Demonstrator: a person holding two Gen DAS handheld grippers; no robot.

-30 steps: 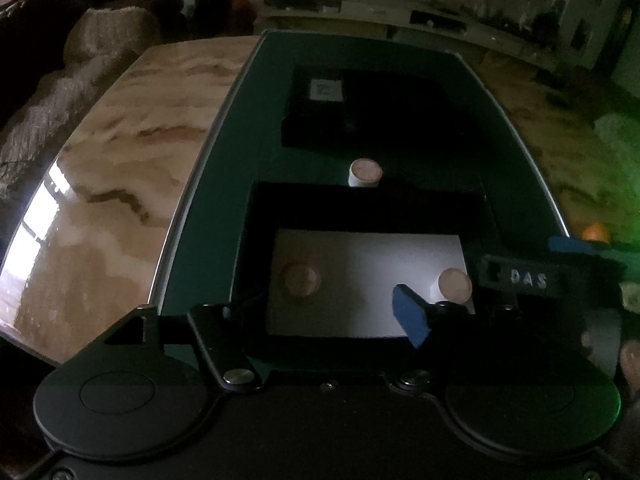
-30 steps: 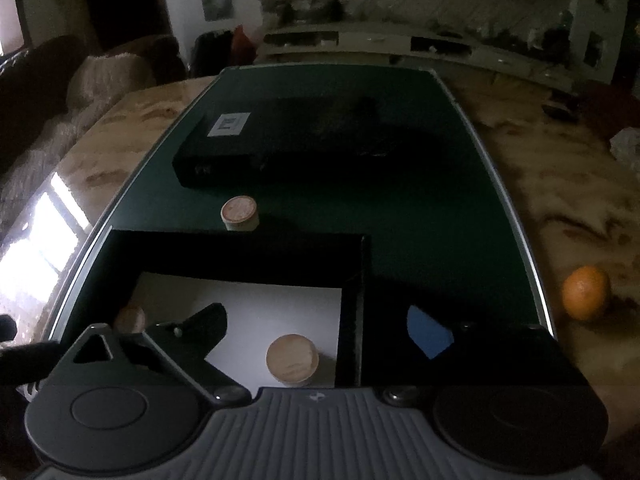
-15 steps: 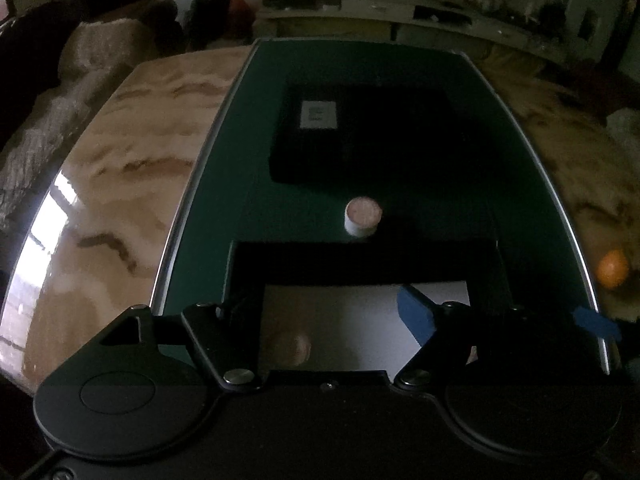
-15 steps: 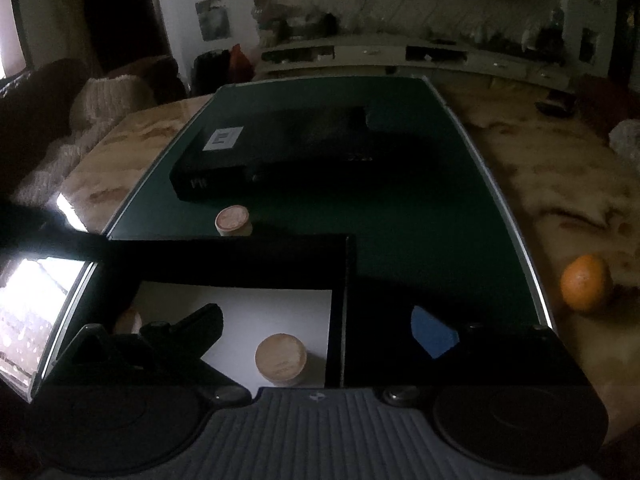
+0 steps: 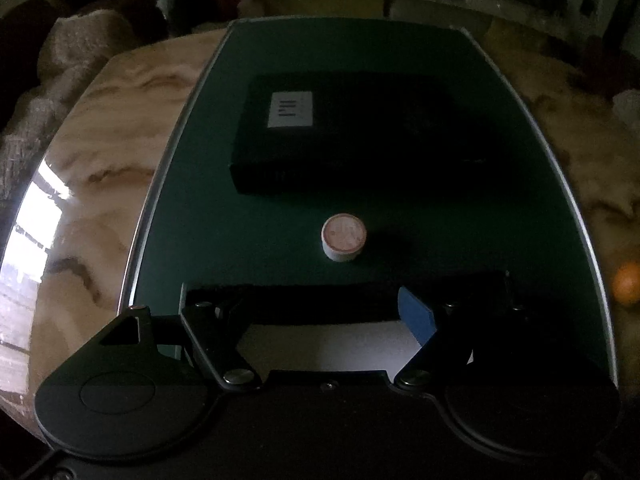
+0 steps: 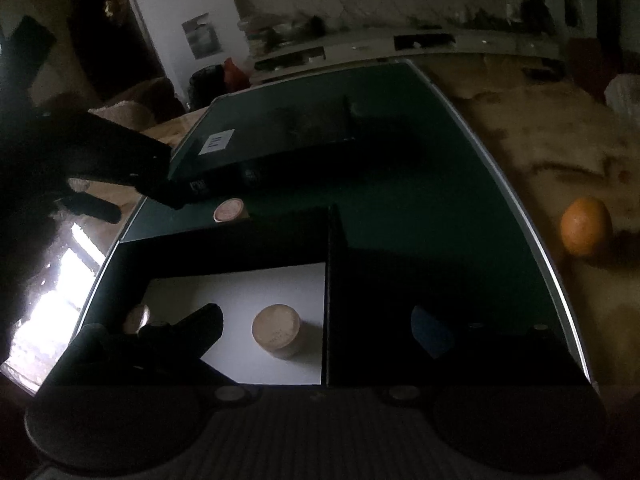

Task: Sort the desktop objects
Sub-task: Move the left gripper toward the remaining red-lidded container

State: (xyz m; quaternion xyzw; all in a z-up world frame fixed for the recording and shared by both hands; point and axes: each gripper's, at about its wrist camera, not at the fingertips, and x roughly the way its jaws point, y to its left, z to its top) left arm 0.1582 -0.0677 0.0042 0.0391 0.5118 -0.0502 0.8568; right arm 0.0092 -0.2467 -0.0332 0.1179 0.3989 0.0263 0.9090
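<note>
- Left gripper [image 5: 320,312]: jaws apart, nothing between them, above the far wall of an open black box [image 5: 288,298] with a white floor.
- Right gripper [image 6: 316,328]: jaws spread wide, empty, above the same box.
- One small round cap [image 5: 344,237] stands on the green mat [image 5: 460,224], just beyond the box, near a closed black case [image 5: 360,136].
- Two wooden discs [image 6: 277,330] lie inside the box.
- An orange [image 6: 586,226] sits far right on the marble table [image 5: 96,184].
</note>
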